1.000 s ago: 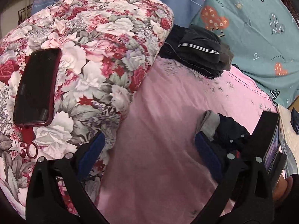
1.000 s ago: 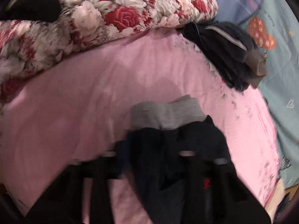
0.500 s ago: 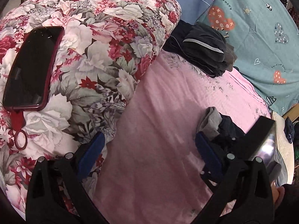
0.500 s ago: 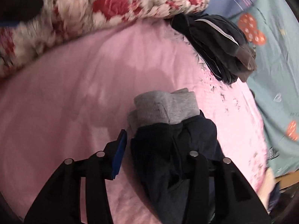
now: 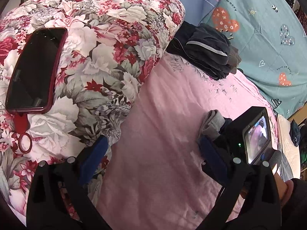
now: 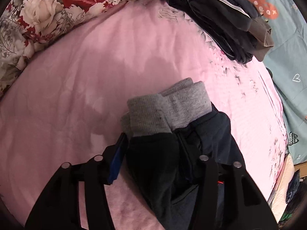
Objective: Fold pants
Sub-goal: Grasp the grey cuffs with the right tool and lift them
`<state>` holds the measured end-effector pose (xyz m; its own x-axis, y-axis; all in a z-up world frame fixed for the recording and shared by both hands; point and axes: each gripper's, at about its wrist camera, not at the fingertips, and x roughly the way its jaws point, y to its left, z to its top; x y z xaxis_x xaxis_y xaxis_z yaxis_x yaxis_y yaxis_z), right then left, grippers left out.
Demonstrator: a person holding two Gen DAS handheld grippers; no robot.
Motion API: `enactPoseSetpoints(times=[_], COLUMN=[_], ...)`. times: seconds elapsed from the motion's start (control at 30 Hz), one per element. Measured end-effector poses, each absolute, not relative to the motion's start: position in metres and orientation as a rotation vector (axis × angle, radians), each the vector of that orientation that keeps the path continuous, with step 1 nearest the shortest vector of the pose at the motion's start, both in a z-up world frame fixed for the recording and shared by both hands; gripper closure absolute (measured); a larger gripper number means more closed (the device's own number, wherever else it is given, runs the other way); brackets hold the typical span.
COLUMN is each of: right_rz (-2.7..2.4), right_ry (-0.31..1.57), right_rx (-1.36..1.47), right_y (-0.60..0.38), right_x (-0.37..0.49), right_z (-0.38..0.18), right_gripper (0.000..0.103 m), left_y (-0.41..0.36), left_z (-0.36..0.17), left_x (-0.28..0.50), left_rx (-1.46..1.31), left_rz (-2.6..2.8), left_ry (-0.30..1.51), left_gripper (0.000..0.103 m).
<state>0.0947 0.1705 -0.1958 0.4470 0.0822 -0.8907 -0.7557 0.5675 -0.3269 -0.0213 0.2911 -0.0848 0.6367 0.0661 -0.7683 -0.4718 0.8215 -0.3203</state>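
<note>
Dark navy pants [image 6: 172,153] with grey ribbed cuffs [image 6: 168,105] lie bunched on the pink bed sheet [image 6: 76,95]. My right gripper [image 6: 161,153] is closed around the dark fabric just behind the cuffs; its right finger is buried in cloth. In the left wrist view the cuffs [image 5: 211,122] show beside the right gripper's camera body [image 5: 253,134]. My left gripper [image 5: 151,153] is open and empty above the sheet [image 5: 163,124], left of the pants.
A floral quilt [image 5: 96,48] is piled at the left with a phone in a red case [image 5: 34,71] on it. A stack of folded dark clothes [image 5: 207,51] lies at the back, also in the right wrist view [image 6: 226,19]. A teal blanket [image 5: 268,38] lies at the right.
My right gripper has carried the pants forward across the sheet and the cuffs now sit closer and sharper. My left gripper has shifted slightly; its jaws stay open.
</note>
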Motion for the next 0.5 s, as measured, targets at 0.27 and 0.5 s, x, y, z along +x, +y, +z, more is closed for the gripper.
enactPoseSetpoints(times=[0.27,0.5], right_rz=[0.601,0.615], right_ry=[0.968,0.95], right_rx=[-0.753,-0.645], right_y=[0.164,0.15], right_x=[0.091,0.088], right_z=[-0.183,-0.167], right_gripper=[0.081,0.086], left_y=[0.282,0.272], left_z=[-0.077,-0.067], left_x=[-0.024,-0.02], left_rx=[-0.519,-0.473], left_rz=[0.329,0.335], left_ry=[0.842,0.847], left_gripper=[0.004,0.004])
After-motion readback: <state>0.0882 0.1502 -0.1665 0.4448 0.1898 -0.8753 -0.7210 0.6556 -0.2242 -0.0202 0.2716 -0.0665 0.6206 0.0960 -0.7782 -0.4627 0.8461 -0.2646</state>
